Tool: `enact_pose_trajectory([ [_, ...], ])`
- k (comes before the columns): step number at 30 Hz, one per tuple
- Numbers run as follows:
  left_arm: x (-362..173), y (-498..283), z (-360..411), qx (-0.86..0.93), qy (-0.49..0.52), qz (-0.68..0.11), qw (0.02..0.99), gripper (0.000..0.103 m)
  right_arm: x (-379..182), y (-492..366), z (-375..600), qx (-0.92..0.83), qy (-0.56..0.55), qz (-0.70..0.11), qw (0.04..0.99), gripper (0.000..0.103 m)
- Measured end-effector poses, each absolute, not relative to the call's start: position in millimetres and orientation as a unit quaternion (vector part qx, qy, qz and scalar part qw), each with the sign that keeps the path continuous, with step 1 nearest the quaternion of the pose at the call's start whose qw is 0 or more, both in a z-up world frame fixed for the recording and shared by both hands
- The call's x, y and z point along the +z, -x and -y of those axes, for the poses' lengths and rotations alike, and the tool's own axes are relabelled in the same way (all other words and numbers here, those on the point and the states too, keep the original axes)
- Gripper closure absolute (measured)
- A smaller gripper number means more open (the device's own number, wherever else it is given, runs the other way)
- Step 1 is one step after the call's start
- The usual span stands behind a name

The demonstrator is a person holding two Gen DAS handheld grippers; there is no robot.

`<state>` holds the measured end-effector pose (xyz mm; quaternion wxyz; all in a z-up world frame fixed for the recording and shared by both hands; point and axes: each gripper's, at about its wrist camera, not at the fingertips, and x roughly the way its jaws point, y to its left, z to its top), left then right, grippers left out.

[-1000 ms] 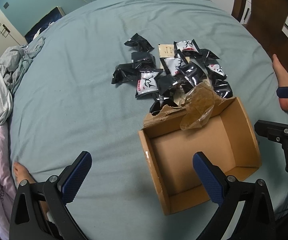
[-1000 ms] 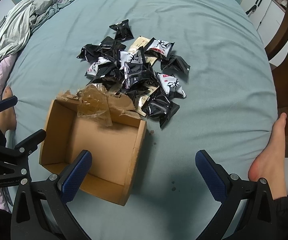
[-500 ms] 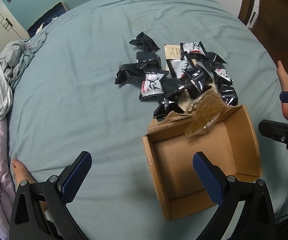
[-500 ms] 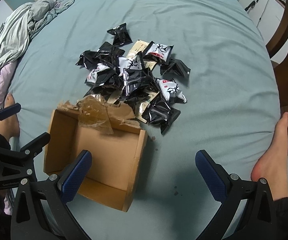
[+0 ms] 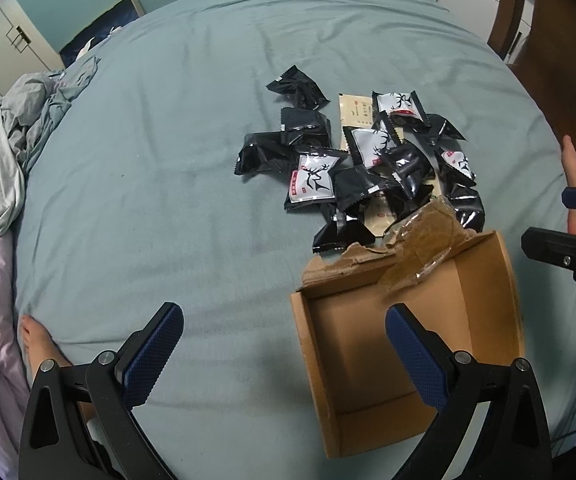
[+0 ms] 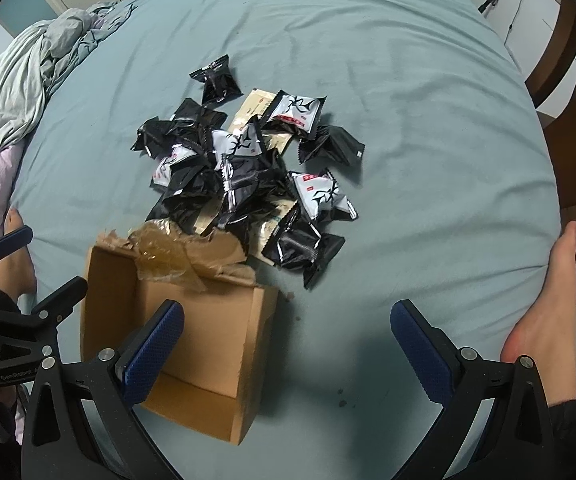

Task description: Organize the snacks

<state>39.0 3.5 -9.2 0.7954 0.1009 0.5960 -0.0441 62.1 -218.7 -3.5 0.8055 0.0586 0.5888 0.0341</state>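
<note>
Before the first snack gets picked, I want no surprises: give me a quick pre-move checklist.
1. Left gripper open, holding nothing: ok.
2. Right gripper open, holding nothing: ok.
3. Cardboard box open side up, inside bare: ok.
4. Torn flap and tape clear of the box mouth: not ok, they hang over the far edge.
5. Snack packets separated for single picks: not ok, most overlap.
</note>
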Motion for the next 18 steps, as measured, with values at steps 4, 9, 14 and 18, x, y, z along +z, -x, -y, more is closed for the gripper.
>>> enact_pose_trajectory([
  [4,-10.3,-41.7,-4.0,-0.042,-0.096,-0.599,0.794,0.000,-6.0,-66.8,222.3,0.033,-0.067,-0.588,0.805,0.000],
  [9,-9.3,-44.9,-3.3,-0.042,-0.094,-0.598,0.795,0.000,-4.7,-75.2,230.1,0.027,-0.082,-0.585,0.806,0.000],
  [14,-6.0,-49.6,-3.6,-0.041,-0.086,-0.595,0.798,0.000,-4.0,-80.8,234.5,0.022,-0.091,-0.584,0.806,0.000],
  [18,-3.7,-52.9,-6.1,-0.039,-0.080,-0.594,0.800,0.000,-6.1,-86.1,234.1,0.019,-0.091,-0.585,0.805,0.000],
])
